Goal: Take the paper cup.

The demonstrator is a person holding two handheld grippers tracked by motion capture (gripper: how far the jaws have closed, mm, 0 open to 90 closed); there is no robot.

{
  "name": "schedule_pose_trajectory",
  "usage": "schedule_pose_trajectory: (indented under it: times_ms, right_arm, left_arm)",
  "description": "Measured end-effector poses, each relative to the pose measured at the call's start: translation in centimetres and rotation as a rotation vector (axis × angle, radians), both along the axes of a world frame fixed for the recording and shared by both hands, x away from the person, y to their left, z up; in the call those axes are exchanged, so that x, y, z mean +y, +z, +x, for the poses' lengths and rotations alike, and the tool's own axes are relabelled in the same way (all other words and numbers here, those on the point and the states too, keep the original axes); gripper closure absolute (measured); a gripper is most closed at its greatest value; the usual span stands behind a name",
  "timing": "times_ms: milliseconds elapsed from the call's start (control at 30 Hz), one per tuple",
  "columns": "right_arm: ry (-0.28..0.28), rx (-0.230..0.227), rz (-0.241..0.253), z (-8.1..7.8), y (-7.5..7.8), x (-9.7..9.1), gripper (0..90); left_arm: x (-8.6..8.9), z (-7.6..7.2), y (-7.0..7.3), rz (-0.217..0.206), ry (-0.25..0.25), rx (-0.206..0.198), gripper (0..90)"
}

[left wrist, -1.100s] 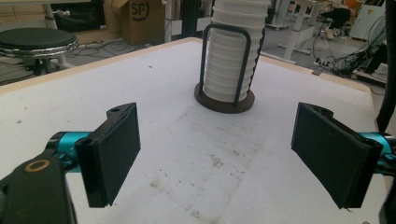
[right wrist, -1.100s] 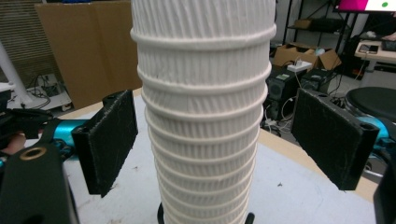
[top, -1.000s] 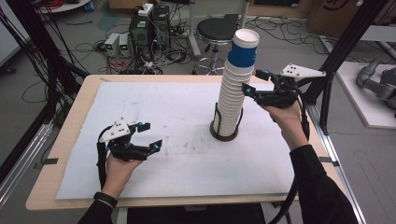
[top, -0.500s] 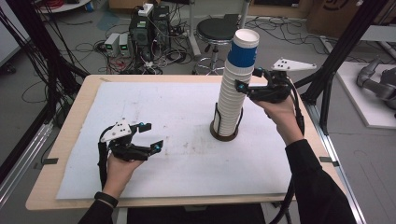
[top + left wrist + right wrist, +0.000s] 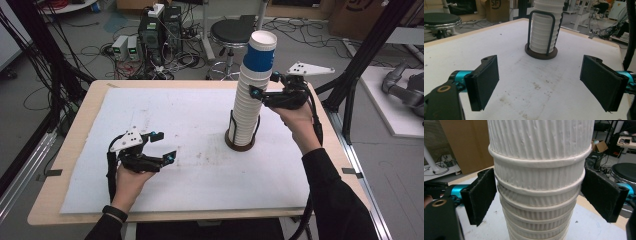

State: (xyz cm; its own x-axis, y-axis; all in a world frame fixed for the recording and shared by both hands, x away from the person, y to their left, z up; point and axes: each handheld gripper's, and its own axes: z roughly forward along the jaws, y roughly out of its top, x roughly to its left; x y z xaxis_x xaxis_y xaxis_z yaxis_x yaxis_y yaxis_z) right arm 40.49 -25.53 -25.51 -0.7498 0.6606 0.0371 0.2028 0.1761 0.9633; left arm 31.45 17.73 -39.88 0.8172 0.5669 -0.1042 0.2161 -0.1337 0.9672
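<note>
Tongs at three o'clock straddle my cup stack, spreading, unclenched; a crooked squeeze could topple it. Left tongs idle, released.

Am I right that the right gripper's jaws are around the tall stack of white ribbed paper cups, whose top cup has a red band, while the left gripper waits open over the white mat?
Nearly: the band on the top cup is blue, not red, as the high view shows. The rest holds: the right gripper has its jaws around the tall stack of white ribbed paper cups, and the left gripper waits open over the white mat.
</note>
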Motion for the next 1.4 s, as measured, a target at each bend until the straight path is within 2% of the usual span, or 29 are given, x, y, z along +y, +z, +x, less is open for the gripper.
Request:
schedule_pose_trajectory:
  times_ms: [100,233,333,367,500,533,567,633,700,733,767,800,933,967,1000,1167,1400]
  right_arm:
    - [-0.003,-0.002,0.000,0.0,0.0,0.0,14.1]
    - [-0.001,-0.003,0.002,0.0,-0.1,0.0,14.2]
    - [-0.003,-0.005,0.004,-0.1,-0.1,0.0,14.3]
    - [-0.003,-0.005,0.004,-0.1,-0.1,0.0,14.3]
    - [-0.003,-0.008,0.002,-0.1,-0.1,-0.1,14.4]
    - [-0.003,-0.008,0.002,-0.1,-0.1,-0.1,14.4]
    - [-0.003,-0.008,0.002,-0.1,-0.1,-0.1,14.4]
    - [-0.003,-0.009,0.003,-0.1,-0.1,0.0,14.4]
    - [-0.003,-0.008,0.004,-0.1,-0.1,-0.1,14.4]
    - [-0.003,-0.010,0.004,0.0,-0.1,-0.1,14.4]
    - [-0.003,-0.010,0.005,0.0,-0.1,-0.1,14.4]
    - [-0.003,-0.010,0.005,0.0,-0.1,0.0,14.4]
    - [-0.004,-0.010,0.006,-0.1,-0.2,0.0,14.4]
    - [-0.003,-0.010,0.006,-0.1,-0.2,0.0,14.5]
    - [-0.004,-0.010,0.005,-0.1,-0.2,0.0,14.5]
    - [-0.005,-0.013,0.003,-0.1,-0.1,0.0,14.5]
    - [-0.008,-0.015,0.003,-0.2,-0.1,0.0,14.5]
  left_arm:
    - [-0.2,0.0,0.3,0.007,0.006,-0.001,15.6]
    - [-0.6,0.0,1.4,0.002,-0.006,-0.014,15.6]
    - [-0.9,0.1,3.0,-0.017,-0.024,-0.030,15.6]
    - [-0.9,0.1,3.0,-0.017,-0.024,-0.030,15.6]
    - [-1.2,0.8,4.8,-0.065,-0.035,-0.046,15.6]
    - [-1.2,0.8,4.8,-0.065,-0.035,-0.046,15.6]
    - [-1.4,1.1,5.7,-0.074,-0.037,-0.053,15.6]
    - [-1.6,1.3,6.1,-0.076,-0.042,-0.053,15.6]
    - [-2.3,1.8,7.7,-0.073,-0.048,-0.063,15.6]
    - [-2.3,1.8,7.7,-0.073,-0.048,-0.063,15.6]
    - [-2.8,2.3,8.9,-0.072,-0.054,-0.069,15.6]
    - [-2.8,2.3,8.9,-0.072,-0.054,-0.069,15.7]
    - [-4.2,3.3,11.2,-0.061,-0.074,-0.079,15.6]
    - [-4.9,3.7,12.1,-0.066,-0.084,-0.081,15.6]
    - [-4.9,3.7,12.1,-0.066,-0.084,-0.081,15.6]
    - [-7.2,5.0,15.0,-0.043,-0.107,-0.099,15.6]
    - [-10.0,6.6,17.9,-0.029,-0.117,-0.123,15.6]
